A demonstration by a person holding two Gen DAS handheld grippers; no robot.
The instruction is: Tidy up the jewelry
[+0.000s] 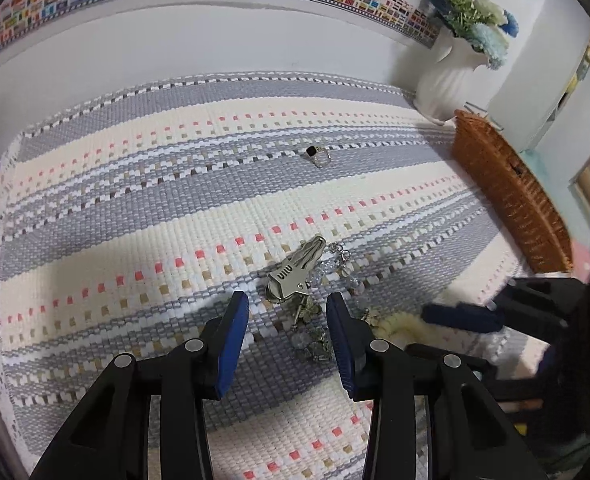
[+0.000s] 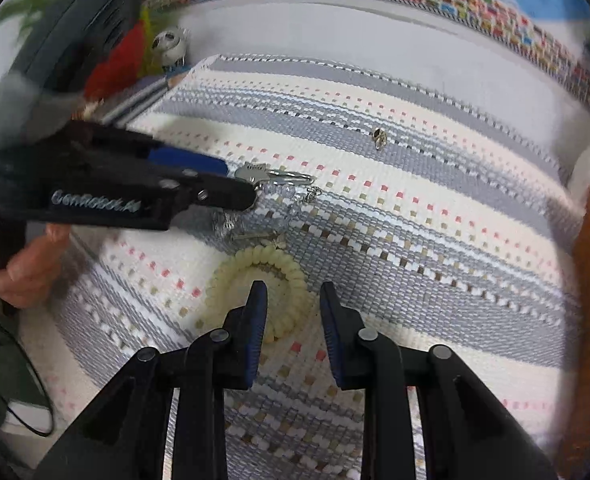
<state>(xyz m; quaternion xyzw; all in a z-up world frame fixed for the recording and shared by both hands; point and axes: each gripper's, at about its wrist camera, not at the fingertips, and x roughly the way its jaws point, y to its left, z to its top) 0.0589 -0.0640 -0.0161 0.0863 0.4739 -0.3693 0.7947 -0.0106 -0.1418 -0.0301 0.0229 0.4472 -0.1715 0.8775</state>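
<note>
I had the left gripper low over the woven striped mat, its jaws standing apart with nothing pressed between them. Just in front of its blue pads lay the little heap of jewelry: a silver hair clip, a chain of clear beads and some small metal charms next to it. The heap was partly between the two fingers, but the pads did not touch it.

The right gripper was above the cream spiral hair tie, which lay flat on the mat close to the heap. Its left finger covered part of the ring of the tie; the jaws were apart, and I could not see them pinch it. No earlier view was given to me, so I speak only of this.

Further on the mat, well apart from the heap, lay a ring with a dark stone. A brown wicker basket stood at the right edge of the mat, and behind it a white vase with blue flowers.
</note>
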